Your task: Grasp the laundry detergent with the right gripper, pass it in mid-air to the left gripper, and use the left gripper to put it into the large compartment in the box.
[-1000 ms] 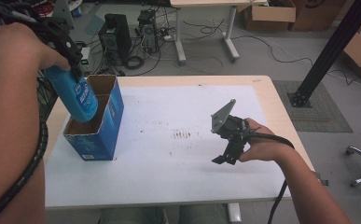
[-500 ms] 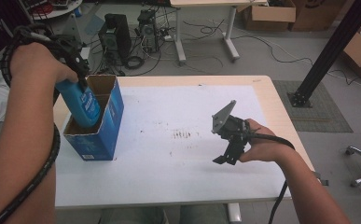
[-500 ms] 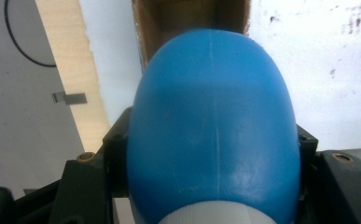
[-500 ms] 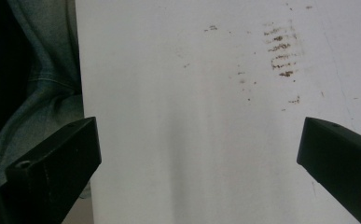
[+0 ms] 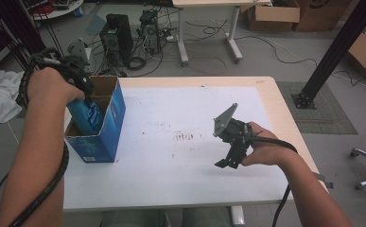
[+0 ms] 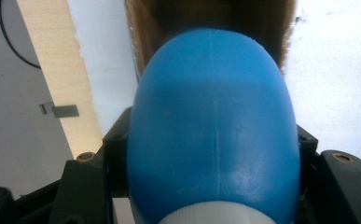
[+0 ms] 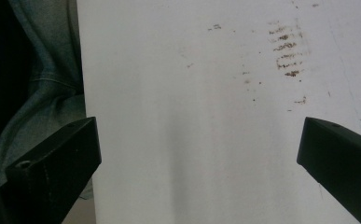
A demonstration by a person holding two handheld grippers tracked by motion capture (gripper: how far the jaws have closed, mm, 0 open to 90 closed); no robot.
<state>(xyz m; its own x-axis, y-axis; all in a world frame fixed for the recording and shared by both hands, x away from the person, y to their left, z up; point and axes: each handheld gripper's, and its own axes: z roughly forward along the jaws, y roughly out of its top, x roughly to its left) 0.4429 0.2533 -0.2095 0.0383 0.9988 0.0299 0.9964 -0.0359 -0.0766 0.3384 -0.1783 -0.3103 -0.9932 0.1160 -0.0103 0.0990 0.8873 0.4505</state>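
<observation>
On the white surface (image 5: 180, 161) in a cluttered workshop, the left tongs (image 5: 83, 90) clamp a blue plastic bottle (image 5: 87, 116), already partly inside the open blue cardboard box (image 5: 106, 137); release remains. The right tongs (image 5: 228, 161) hang open, empty.

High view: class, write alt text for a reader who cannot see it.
The left claw holds a blue bottle partly inside an open blue cardboard box at the left edge of a white table. The right claw hangs open and empty above the table's right half.
</observation>
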